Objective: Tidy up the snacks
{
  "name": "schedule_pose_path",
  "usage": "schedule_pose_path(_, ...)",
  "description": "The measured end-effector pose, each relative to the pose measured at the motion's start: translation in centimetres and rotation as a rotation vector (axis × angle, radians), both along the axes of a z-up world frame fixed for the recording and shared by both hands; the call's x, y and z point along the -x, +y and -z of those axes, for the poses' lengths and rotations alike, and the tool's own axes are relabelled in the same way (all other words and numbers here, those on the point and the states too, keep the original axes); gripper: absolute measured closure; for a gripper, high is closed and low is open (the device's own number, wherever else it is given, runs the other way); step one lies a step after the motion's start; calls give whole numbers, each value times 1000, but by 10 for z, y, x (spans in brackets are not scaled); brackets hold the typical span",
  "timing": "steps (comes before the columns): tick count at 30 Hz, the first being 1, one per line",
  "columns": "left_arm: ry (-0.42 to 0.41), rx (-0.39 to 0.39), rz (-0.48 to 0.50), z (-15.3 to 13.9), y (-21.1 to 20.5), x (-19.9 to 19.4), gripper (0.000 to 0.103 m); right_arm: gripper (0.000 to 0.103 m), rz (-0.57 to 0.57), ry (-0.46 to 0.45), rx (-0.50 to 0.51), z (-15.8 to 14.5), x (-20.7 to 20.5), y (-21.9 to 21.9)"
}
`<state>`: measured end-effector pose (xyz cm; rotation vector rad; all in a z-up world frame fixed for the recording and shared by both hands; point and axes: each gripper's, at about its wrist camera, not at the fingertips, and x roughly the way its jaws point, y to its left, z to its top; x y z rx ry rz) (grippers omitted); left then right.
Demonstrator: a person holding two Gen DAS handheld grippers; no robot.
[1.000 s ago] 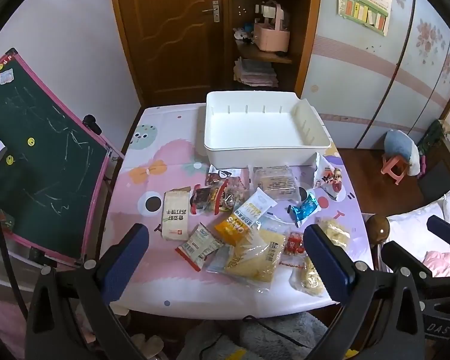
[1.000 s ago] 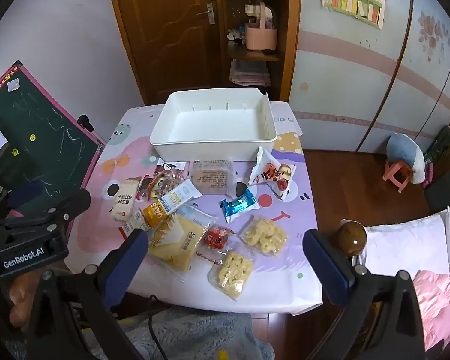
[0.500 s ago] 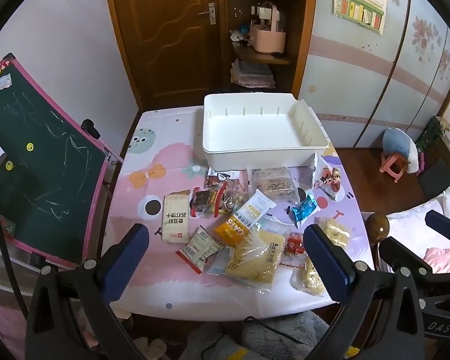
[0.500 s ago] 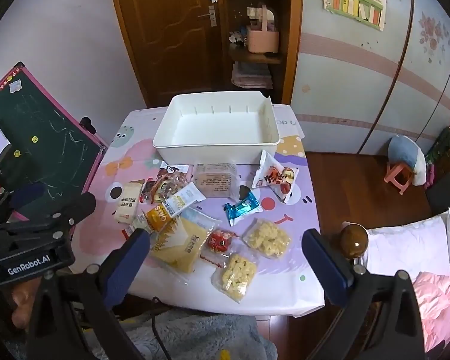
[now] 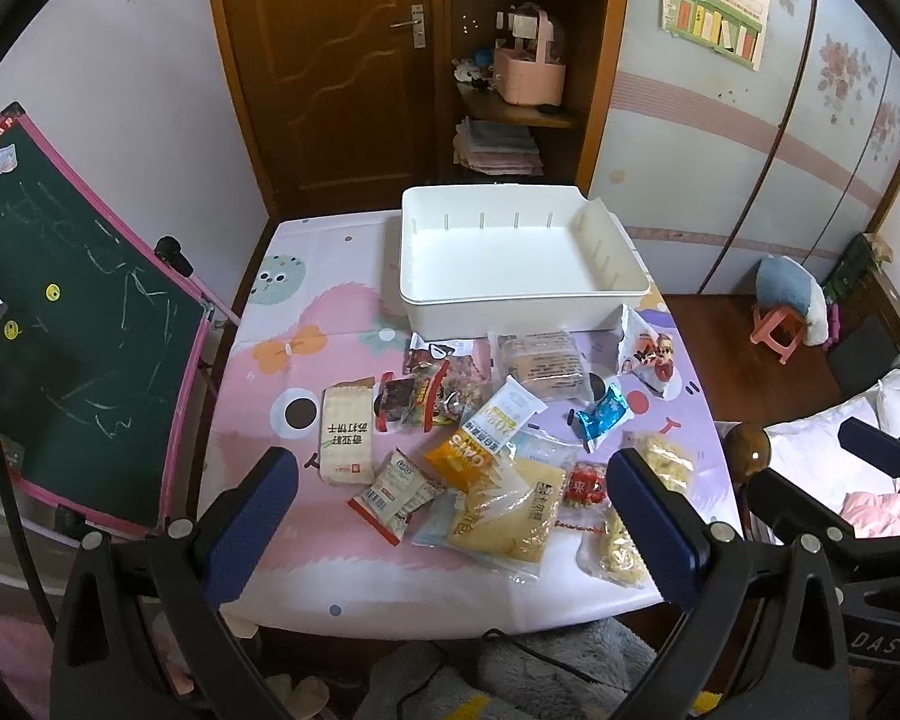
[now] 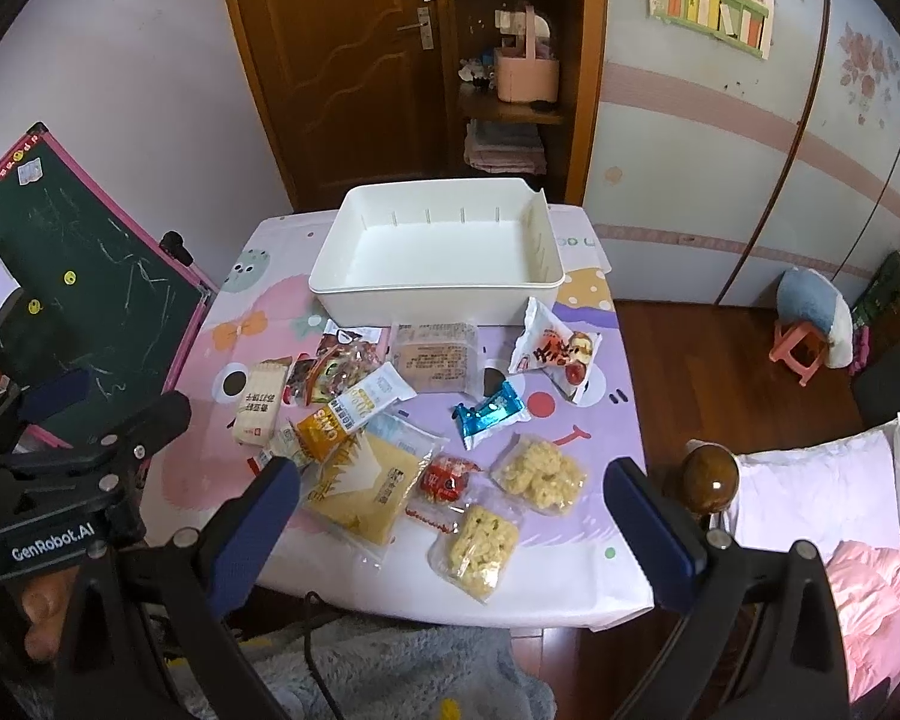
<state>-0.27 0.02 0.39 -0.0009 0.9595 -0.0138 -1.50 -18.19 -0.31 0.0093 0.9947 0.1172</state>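
An empty white bin (image 5: 528, 300) (image 6: 426, 300) stands at the far side of a small table with a pink and purple cartoon cloth (image 5: 306, 336) (image 6: 594, 420). Several snack packs lie in front of it: a large yellow bag (image 5: 510, 516) (image 6: 360, 480), a blue wrapper (image 5: 600, 417) (image 6: 489, 411), a beige cracker pack (image 5: 345, 435) (image 6: 258, 399), a red-and-white pouch (image 6: 555, 348). My left gripper (image 5: 450, 525) hovers open above the table's near edge, holding nothing. My right gripper (image 6: 450, 519) hangs open over the near edge too, its fingers apart and empty.
A green chalkboard with a pink frame (image 5: 60, 324) leans at the table's left. Behind are a wooden door (image 5: 330, 60) and shelves (image 5: 510, 108). A wooden bedpost knob (image 6: 711, 480) and pink bedding (image 6: 858, 576) sit at the right. A small pink stool (image 6: 801, 351) stands on the floor.
Both grippers have drifted slightly back and upward, so the table sits a little lower in each view. Both stay open. No snack has moved.
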Motion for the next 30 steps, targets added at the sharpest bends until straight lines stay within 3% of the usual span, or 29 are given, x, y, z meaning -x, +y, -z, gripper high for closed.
schedule_pose_path(12, 5, 1, 0, 0, 2, 0, 1, 2, 1, -5, -60, 3, 2, -3)
schedule_pose_path(30, 9, 3, -1, 1, 7, 0, 1, 4, -20, -20, -48, -2, 1, 2)
